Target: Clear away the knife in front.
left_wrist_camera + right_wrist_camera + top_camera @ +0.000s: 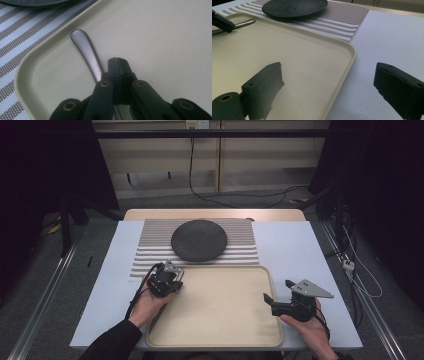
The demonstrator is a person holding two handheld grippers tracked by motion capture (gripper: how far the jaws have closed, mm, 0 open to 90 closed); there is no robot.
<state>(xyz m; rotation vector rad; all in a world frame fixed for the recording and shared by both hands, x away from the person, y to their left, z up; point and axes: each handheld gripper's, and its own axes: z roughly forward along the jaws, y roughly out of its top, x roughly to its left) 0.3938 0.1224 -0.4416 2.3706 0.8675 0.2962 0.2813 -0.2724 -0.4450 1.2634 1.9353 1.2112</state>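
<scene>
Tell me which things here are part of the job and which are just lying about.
Likely in the job: left claw, shut over the metal utensil handle; beige tray.
Lying about: dark plate; striped mat; right claw, open, holding nothing.

One beige tray [220, 310]. One dark round plate [199, 240]. One striped mat [150, 245] under that plate. One metal utensil handle [86, 51], its working end hidden. Two hand-held grippers: left [172, 280], right [272, 301]. One white table top [295, 250].
</scene>
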